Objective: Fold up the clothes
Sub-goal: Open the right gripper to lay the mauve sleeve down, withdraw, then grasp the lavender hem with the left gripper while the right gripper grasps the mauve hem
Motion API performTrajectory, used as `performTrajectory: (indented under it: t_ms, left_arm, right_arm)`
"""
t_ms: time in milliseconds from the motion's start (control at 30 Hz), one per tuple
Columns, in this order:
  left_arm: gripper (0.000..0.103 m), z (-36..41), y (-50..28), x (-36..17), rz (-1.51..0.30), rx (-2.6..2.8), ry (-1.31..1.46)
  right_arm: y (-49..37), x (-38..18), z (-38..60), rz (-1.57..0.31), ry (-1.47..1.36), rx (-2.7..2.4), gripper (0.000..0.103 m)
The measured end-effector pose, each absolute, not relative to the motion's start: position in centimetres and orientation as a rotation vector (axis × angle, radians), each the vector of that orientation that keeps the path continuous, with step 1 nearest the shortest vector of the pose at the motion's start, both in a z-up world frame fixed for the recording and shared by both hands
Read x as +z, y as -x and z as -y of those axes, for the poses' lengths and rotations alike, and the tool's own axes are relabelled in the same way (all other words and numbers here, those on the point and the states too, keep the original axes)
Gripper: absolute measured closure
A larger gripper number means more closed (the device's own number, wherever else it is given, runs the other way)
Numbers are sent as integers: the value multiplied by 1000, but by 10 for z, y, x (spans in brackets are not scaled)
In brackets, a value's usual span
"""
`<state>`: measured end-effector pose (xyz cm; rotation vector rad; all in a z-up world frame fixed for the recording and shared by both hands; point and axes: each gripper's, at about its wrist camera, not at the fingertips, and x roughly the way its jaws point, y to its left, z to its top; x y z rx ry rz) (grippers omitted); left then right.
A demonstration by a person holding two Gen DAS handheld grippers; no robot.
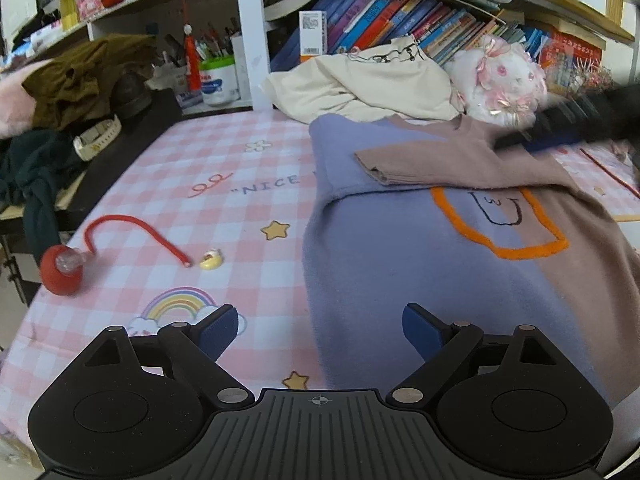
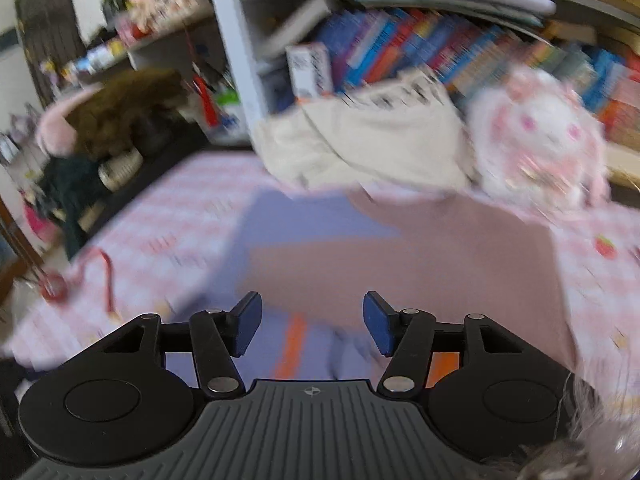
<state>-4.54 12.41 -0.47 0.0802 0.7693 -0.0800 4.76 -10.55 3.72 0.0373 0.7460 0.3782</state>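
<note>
My left gripper (image 1: 320,330) had its jaws spread wide w/ nothing between them, hovering low over the near hem of the sweater (image 1: 400,264). My right gripper (image 2: 312,326) was likewise released, jaws apart & empty, above the sweater's middle; that view was badly smeared by motion, so fine detail there I couldn't tell.

The sweater lay flat on the bench, on a pink checked cloth (image 1: 180,184), from 12 to 3 o'clock of my left jaws. Handling, as I judged it: soft fleecy knit, light, limp, no stiffness, so it'd sag & drag if lifted by one point. Not slippery, not fragile; blue pads should bite fine. Best holds looked like doubled edges: hem corners nearest me, or the shoulder line at the far end, one corner per gripper so the fold stays square.

Looks: two-tone, lavender-blue on the left half, dusty mauve on the right, w/ an orange outlined shape & a small black face stitched at centre. The mauve sleeve (image 1: 420,160) lay folded across the chest, cuff pointing to 9 o'clock; the left edge seemed tucked under too. So it sat partly folded, body still long.

Further out at 12 o'clock: cream garment (image 1: 372,84) heaped, plush toy (image 1: 504,80) beside it, bookshelf (image 1: 400,20) behind. At 9 o'clock: red cord (image 1: 132,228).
</note>
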Motion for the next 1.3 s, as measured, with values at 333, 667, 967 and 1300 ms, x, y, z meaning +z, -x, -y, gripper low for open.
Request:
performTrajectory:
  t_ms: [333,667,967,1300]
  left_arm:
    - [11,-109,42,-5,-769,-80,-92]
    - [11,-91,62,-1,-824,49,-42]
    - [11,-91,93,0,-838,138,59]
    - [56,-118,99,-5,-849,152,264]
  right_arm:
    - [42,1,194,-836,15,238,32]
    - [82,-14,271,-916,-181,210,32]
    - [106,-23,307,-961,-317,273,35]
    - [98,-27,301,-982,-406,347,68]
